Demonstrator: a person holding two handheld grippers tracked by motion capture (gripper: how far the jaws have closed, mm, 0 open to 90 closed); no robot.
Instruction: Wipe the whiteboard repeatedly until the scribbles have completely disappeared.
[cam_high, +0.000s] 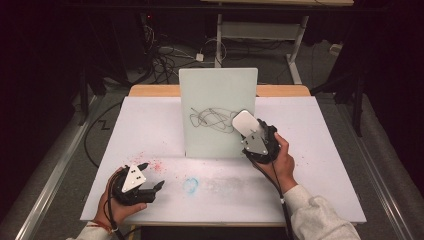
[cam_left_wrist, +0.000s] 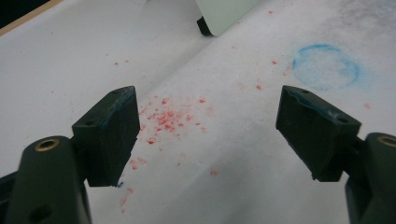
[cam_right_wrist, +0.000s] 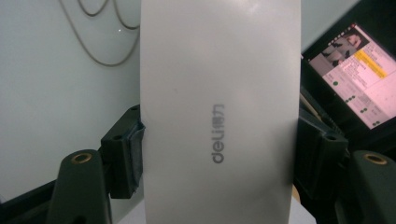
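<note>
A pale whiteboard (cam_high: 215, 110) stands upright at the middle of the table, with a black scribble (cam_high: 212, 119) on its face. My right gripper (cam_high: 248, 132) is shut on a white eraser block (cam_high: 245, 122) and holds it at the board's right side, next to the scribble. In the right gripper view the eraser (cam_right_wrist: 219, 93), with grey lettering on it, is clamped between both jaws, and the board (cam_right_wrist: 56, 93) and scribble lines (cam_right_wrist: 93, 51) show behind it. My left gripper (cam_high: 152, 175) rests low at the table's front left, open with nothing between its jaws (cam_left_wrist: 210, 135).
White paper (cam_high: 310, 150) covers the table. Red crumbs (cam_left_wrist: 168, 119) lie scattered under the left gripper, and a smudged blue ring (cam_high: 190, 185) marks the paper to the right of it. Cables and a desk frame (cam_high: 260, 30) sit on the floor behind. A lit screen (cam_right_wrist: 359, 79) is at the right.
</note>
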